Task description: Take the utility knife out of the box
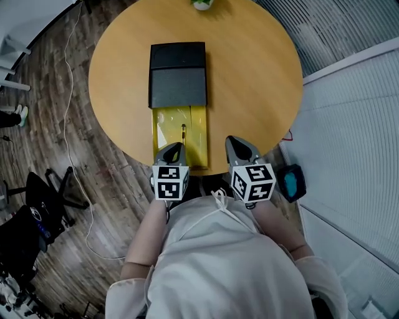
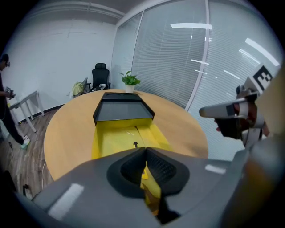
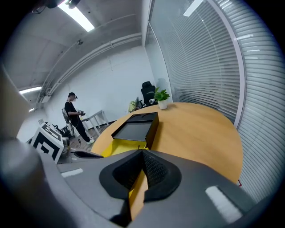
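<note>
box (image 1: 167,128): yellow inside | lid (image 1: 177,87): black | table (image 1: 249,75): tan wood

1. Straight ahead of the left hand-held gripper (image 1: 174,149), the yellow tray (image 1: 163,124) lay open from above, with nothing over it.
2. Past the tray, the black box (image 1: 177,75) closed off the way forward as a raised block.
3. The tray's low right wall stood between the left hand-held gripper and the right hand-held gripper (image 1: 237,146).
4. Ahead and to the right of the right hand-held gripper, the surface (image 1: 249,81) was bare.
5. Left of the left hand-held gripper, the surface was likewise bare to its edge.
6. A potted plant (image 1: 201,4) stood at the far rim, well apart from both.
</note>
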`<control>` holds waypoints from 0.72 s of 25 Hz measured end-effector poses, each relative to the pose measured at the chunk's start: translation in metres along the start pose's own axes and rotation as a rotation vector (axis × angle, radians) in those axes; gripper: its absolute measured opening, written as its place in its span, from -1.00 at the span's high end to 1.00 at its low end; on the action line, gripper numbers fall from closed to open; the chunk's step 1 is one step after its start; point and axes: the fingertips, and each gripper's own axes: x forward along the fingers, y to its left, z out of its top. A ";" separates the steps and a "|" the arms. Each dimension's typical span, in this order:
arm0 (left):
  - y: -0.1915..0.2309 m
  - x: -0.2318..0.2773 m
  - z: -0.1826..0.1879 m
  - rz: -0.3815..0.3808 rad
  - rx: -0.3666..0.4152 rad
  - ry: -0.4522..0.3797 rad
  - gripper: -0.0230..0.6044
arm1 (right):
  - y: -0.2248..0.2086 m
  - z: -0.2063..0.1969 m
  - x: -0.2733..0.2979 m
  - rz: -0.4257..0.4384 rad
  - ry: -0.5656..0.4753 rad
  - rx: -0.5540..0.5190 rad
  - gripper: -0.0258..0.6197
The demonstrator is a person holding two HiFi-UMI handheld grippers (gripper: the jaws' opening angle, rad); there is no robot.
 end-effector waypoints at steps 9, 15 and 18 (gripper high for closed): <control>0.010 0.053 -0.011 0.065 -0.035 0.130 0.60 | -0.043 -0.005 0.014 0.000 0.034 0.048 0.92; 0.016 0.073 -0.015 0.091 0.003 0.195 0.49 | -0.055 -0.013 0.025 0.005 0.067 0.055 0.92; 0.020 0.080 -0.020 0.101 0.004 0.220 0.48 | -0.059 -0.014 0.028 0.003 0.075 0.056 0.92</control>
